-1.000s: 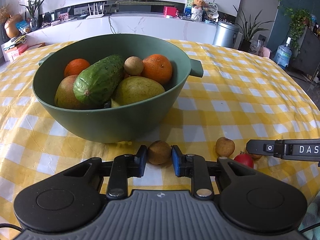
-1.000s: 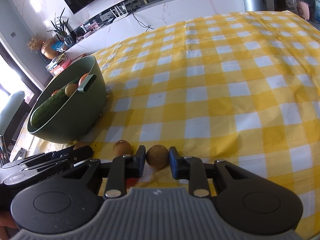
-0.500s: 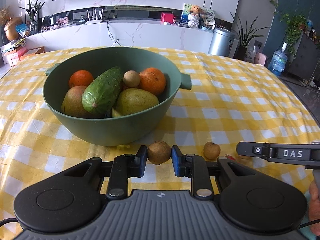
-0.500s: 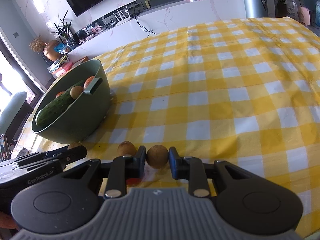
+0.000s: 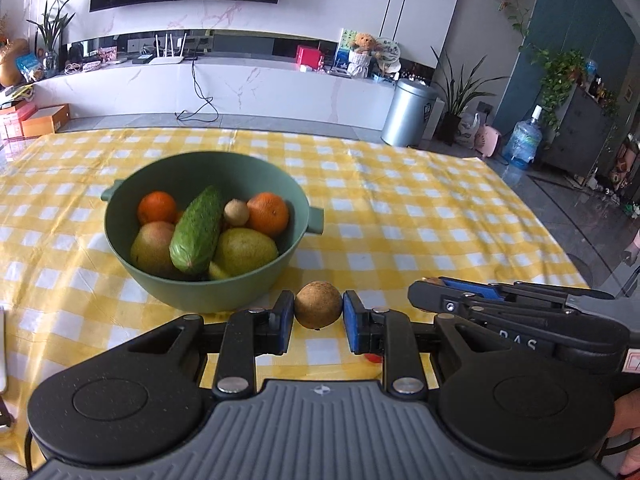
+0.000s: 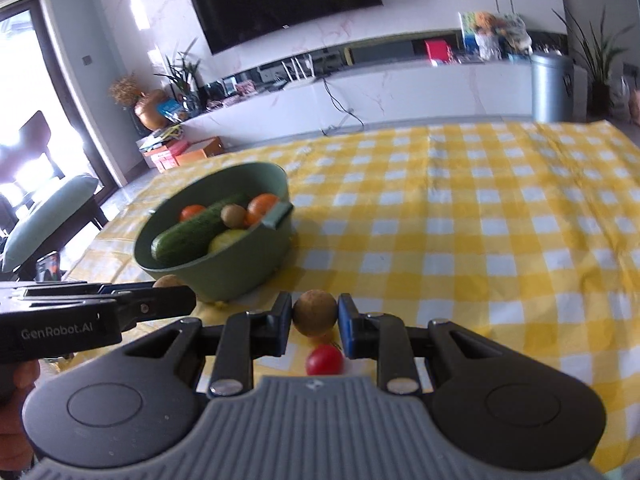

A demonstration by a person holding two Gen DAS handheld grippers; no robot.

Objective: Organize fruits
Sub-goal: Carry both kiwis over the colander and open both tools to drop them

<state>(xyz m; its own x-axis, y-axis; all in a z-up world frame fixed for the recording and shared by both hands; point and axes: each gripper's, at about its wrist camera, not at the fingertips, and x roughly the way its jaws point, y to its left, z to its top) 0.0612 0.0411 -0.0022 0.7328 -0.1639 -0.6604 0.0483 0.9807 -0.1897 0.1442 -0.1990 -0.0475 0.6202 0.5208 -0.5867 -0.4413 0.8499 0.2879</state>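
The desk [image 5: 420, 216], under its yellow check cloth, carries a green bowl [image 5: 132, 264] at about ten o'clock from the left tool in the left wrist view. The bowl already holds two pears, a cucumber [image 5: 197, 229], two oranges and a small brown fruit, piled close to the rim.

The left tool [image 5: 319, 316] is clenched on a round brown fruit [image 5: 319, 305], blue pads pressing both its sides, and carries it clear of the cloth in front of the bowl. The right tool [image 6: 314, 318] grips a second brown fruit [image 6: 315, 313] the same way, with the bowl at its ten o'clock. A small red fruit [image 6: 325, 360] lies on the cloth just below the right tool, at six o'clock; it waits its turn.

Both tools sit side by side and head, as I judge, for the same bowl. The main risk is that they crowd each other over the rim and knock a fruit loose. These fruits are round and hard-skinned, held only at two points, so a bump or a quick tilt could squirt one out onto the cloth, where it would roll. Dropped from too high, either could bounce off the heaped cucumber and pears and hop out again.
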